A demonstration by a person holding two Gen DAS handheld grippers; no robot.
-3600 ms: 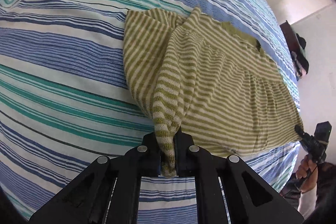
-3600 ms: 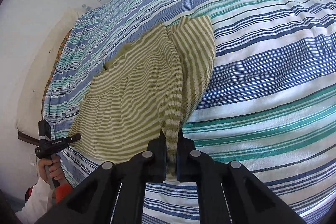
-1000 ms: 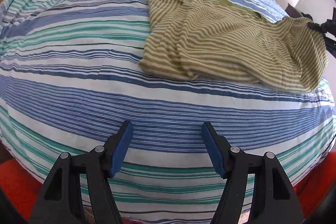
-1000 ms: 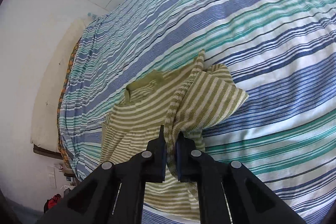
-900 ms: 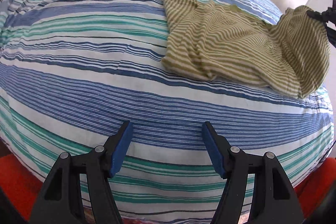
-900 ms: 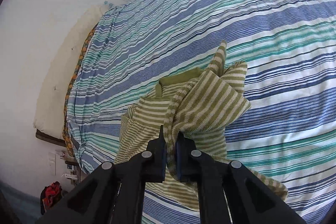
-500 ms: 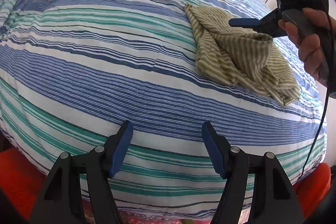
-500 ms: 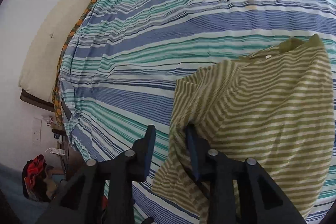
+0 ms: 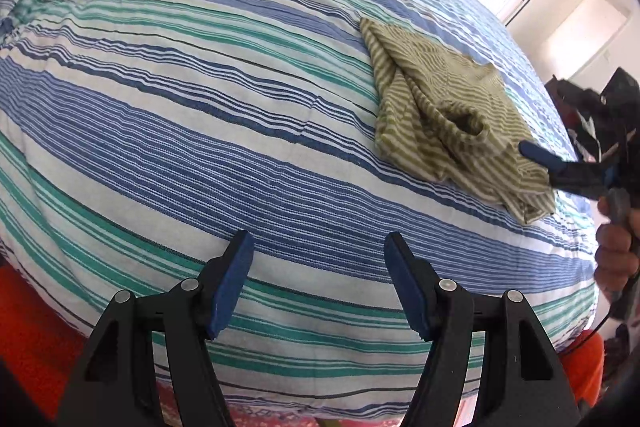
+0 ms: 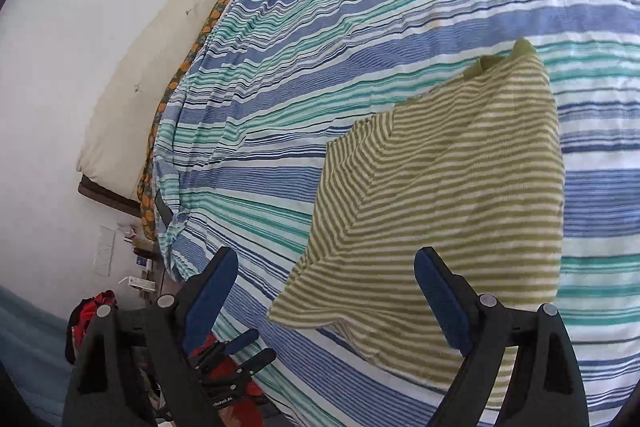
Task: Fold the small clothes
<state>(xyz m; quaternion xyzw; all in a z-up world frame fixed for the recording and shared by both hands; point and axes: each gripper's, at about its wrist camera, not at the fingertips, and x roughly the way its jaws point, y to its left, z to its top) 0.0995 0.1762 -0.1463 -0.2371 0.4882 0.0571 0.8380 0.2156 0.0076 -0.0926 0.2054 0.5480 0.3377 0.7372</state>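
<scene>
Both grippers, left [image 9: 318, 281] and right [image 10: 324, 291], were found empty, the right's jaws widening; the shirt [image 10: 444, 211] had been released folded near the bed [image 9: 180, 115] edge.

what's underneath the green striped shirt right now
The striped shirt lies folded on the blue and teal striped bedsheet, nothing else visible beneath. Its lower layers and the sheet directly below are covered.

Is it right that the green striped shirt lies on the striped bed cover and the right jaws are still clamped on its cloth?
Not quite. The right gripper is opening; its jaws press nothing, as the right wrist view shows. The green striped shirt does lie on the striped bed cover.
</scene>
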